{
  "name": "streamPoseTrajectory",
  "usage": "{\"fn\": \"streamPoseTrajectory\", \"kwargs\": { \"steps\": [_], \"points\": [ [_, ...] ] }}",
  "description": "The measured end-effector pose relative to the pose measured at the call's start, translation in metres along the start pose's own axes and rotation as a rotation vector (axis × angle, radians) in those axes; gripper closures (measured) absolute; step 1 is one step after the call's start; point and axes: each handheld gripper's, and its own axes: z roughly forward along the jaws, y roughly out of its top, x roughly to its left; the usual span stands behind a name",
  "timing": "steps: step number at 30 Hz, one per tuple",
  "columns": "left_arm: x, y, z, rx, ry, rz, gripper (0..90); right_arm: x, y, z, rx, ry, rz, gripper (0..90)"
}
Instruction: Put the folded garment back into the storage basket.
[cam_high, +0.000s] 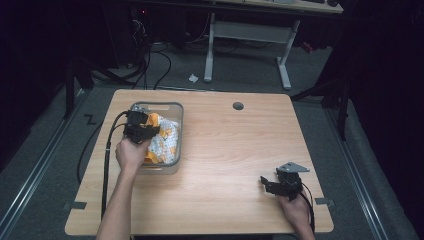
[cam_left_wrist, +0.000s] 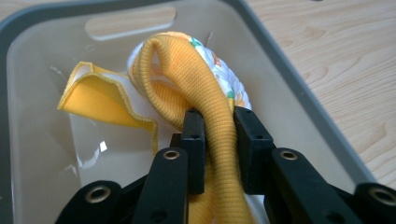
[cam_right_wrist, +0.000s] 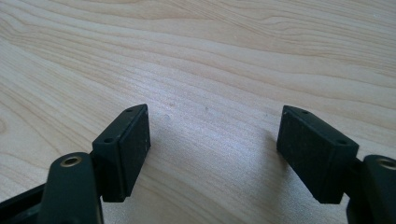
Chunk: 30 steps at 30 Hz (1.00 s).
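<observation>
1. High view: your left gripper (cam_high: 141, 131) sat over the clear plastic bin (cam_high: 176, 131) at the table's (cam_high: 235, 165) left rear. The bin held a bunched cloth (cam_high: 165, 137), orange with a white printed part. Your right gripper (cam_high: 280, 184) rested near the front right edge, well apart from the bin.

2. Left gripper view: your jaws were clamped on a ribbed orange fold of the cloth (cam_left_wrist: 187, 79), with the fold squeezed thin between the pads. The rest of the cloth drooped into the bin (cam_left_wrist: 42, 140), and a hemmed orange corner lay loose to one side. It looked soft, limp and light. You could expect it to stretch and trail rather than lift as one piece. The thick ribbed band seemed the better hold than the thin hem, less likely to slip out.

3. Right gripper view: your right gripper (cam_right_wrist: 212, 135) had its jaws spread wide over bare wood, with nothing between them.
</observation>
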Motion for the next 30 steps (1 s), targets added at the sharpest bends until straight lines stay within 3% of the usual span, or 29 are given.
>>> {"fn": "streamPoseTrajectory", "kwargs": {
  "steps": [4, 7, 9, 13, 21, 30],
  "points": [
    [0.002, -0.001, 0.008, 0.075, 0.034, -0.009, 70.0, 0.0, 0.0, 0.0, 0.0, 0.0, 0.0, 25.8],
    [0.004, -0.002, 0.012, 0.126, 0.068, -0.031, 57.8, 0.0, 0.0, 0.0, 0.0, 0.0, 0.0, 25.9],
    [0.003, -0.002, 0.012, 0.132, 0.101, -0.028, 50.9, 0.0, 0.0, 0.0, 0.0, 0.0, 0.0, 25.8],
    [0.002, -0.002, 0.006, 0.114, 0.127, -0.013, 44.5, 0.0, 0.0, 0.0, 0.0, 0.0, 0.0, 25.8],
    [-0.003, -0.002, -0.009, 0.053, 0.132, 0.001, 41.8, 0.0, 0.0, 0.0, 0.0, 0.0, 0.0, 25.8],
    [-0.023, -0.004, -0.029, -0.038, 0.09, 0.051, 41.1, 0.0, 0.0, 0.0, 0.0, 0.0, 0.0, 25.8]
  ]
}}
